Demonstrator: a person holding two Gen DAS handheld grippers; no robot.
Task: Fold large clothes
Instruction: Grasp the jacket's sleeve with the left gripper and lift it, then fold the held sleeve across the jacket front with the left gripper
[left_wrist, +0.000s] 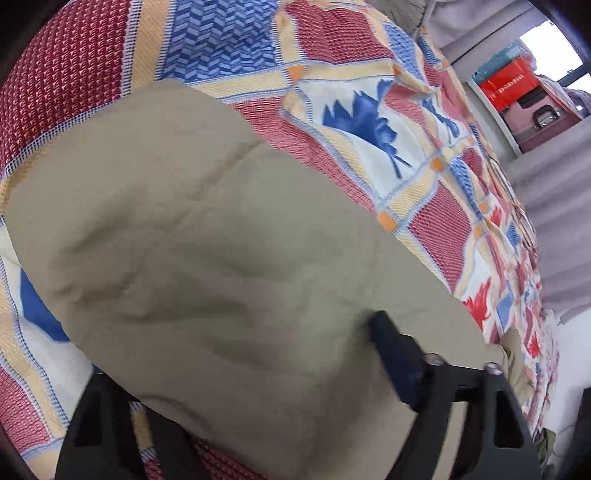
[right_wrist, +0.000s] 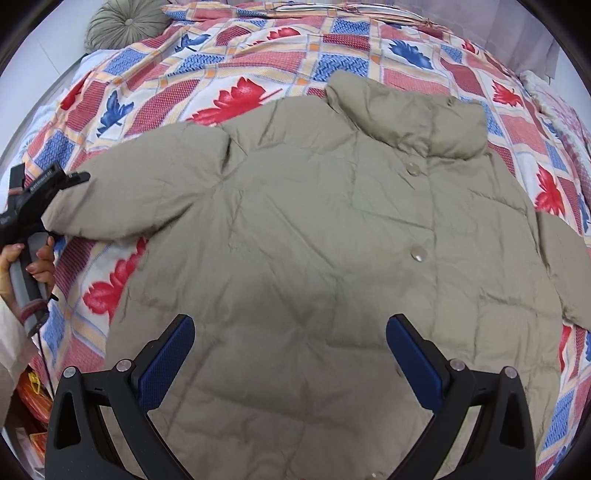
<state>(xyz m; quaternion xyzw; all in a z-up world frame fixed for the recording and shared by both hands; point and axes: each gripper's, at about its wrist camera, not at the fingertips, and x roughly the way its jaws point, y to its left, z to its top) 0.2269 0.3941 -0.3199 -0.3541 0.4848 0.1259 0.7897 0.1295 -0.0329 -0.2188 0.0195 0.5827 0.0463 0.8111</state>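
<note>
Khaki padded jacket (right_wrist: 314, 229) lies spread front-up on a bed, over a bedspread (right_wrist: 258, 62) printed in red, blue and cream squares with leaf shapes. Stand-up collar (right_wrist: 410, 118) points toward the far side of the bed. Two round snaps run down the front; upper snap (right_wrist: 413, 169), lower snap (right_wrist: 418, 253). One sleeve (right_wrist: 122, 199) stretches out toward the left of the right wrist view; the other sleeve (right_wrist: 569, 266) lies folded down along the right edge. Round pleated grey-green cushion (right_wrist: 123, 26) sits at the far left corner of the bed.

Right claw (right_wrist: 291, 332) hangs above the lower body of the jacket, fingers spread wide, blue pads (right_wrist: 170, 365) facing each other, nothing between them.

Left claw (right_wrist: 72, 181) is at the cuff end of the outstretched sleeve, held by a hand (right_wrist: 35, 258) at the left edge of the right wrist view. In the left wrist view the padded sleeve (left_wrist: 221, 258) fills the space between the fingers; one finger (left_wrist: 391, 354) rests against the fabric, the other (left_wrist: 99, 428) is low at the left and blurred. Jaws partly closed around the sleeve; whether the pads actually press it, cannot tell.

Beyond the bed, in the left wrist view, a shelf holds a red box (left_wrist: 509, 86).
</note>
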